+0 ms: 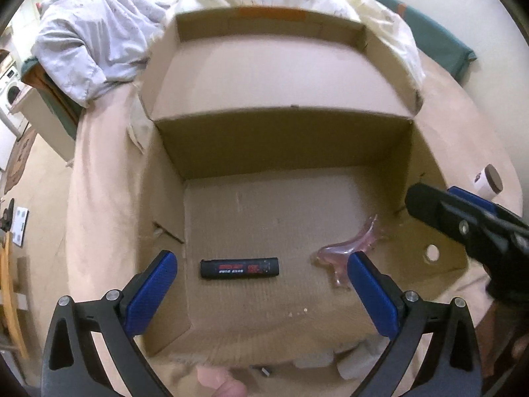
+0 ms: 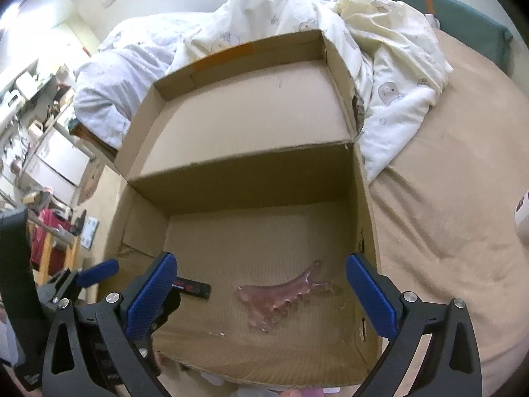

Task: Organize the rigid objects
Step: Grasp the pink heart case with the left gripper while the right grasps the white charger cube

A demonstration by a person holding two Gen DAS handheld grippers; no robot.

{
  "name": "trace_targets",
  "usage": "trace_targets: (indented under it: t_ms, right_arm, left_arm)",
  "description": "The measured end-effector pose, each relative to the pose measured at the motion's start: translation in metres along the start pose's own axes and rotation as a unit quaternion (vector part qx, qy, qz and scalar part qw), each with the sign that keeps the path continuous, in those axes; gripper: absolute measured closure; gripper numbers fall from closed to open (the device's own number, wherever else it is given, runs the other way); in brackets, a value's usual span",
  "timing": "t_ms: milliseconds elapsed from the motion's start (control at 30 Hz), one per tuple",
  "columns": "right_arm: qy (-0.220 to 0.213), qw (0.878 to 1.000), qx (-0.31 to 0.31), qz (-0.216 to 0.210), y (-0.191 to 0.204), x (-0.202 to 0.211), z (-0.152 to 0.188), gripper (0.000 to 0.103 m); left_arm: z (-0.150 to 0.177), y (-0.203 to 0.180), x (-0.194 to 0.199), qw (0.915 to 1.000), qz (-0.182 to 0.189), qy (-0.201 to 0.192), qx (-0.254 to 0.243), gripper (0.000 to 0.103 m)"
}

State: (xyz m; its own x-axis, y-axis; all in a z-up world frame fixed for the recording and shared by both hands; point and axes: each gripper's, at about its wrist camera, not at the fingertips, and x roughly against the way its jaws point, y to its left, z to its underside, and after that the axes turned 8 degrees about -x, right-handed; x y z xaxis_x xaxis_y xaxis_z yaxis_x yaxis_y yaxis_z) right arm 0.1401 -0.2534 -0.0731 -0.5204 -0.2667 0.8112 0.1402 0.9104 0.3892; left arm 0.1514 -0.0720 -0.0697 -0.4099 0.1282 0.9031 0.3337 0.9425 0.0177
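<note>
An open cardboard box (image 1: 284, 145) sits on a bed, its lid flap folded back. On its floor lie a black bar with red print (image 1: 239, 268) and a clear pink hair claw (image 1: 347, 251). My left gripper (image 1: 261, 274) hovers above the bar, open wide, with nothing between its blue pads. The right gripper (image 2: 261, 278) also hangs open over the box (image 2: 251, 178), above the hair claw (image 2: 281, 294), gripping nothing. The black bar (image 2: 195, 289) peeks out beside its left finger. In the left wrist view the right gripper's finger (image 1: 463, 218) enters from the right.
A rumpled white duvet (image 2: 390, 76) is piled behind and beside the box. A white cup with a dark lid (image 1: 489, 182) stands on the beige sheet to the right. Furniture and clutter line the floor at the left. A hand (image 1: 218, 382) shows at the bottom edge.
</note>
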Motion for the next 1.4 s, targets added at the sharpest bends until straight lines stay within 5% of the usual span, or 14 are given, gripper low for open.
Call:
trace_targets:
  t_ms: [667, 967, 1033, 1167, 1267, 1400]
  right_arm:
    - [-0.003, 0.999, 0.006, -0.033, -0.016, 0.079, 0.059, 0.000]
    - [0.041, 0.998, -0.040, -0.026, -0.043, 0.068, 0.077, 0.000]
    - [0.053, 0.998, -0.038, -0.015, -0.044, 0.061, 0.079, 0.000]
    - [0.093, 0.995, -0.034, -0.020, -0.044, 0.046, 0.087, 0.000]
    - [0.137, 0.988, -0.051, -0.045, -0.044, 0.029, 0.095, 0.000]
    - [0.189, 0.977, -0.067, -0.067, -0.039, 0.009, 0.113, 0.000]
  left_arm:
    - [0.066, 0.060, 0.095, 0.9945, -0.058, -0.004, 0.087, 0.000]
    - [0.088, 0.074, 0.043, 0.9905, -0.049, 0.049, 0.119, 0.000]
    - [0.098, 0.072, 0.021, 0.9873, -0.047, 0.086, 0.125, 0.001]
    - [0.112, 0.071, -0.023, 0.9761, -0.024, 0.157, 0.148, 0.023]
    - [0.111, 0.067, -0.044, 0.9711, -0.012, 0.180, 0.156, 0.023]
    - [0.107, 0.059, -0.050, 0.9747, -0.022, 0.175, 0.137, 0.025]
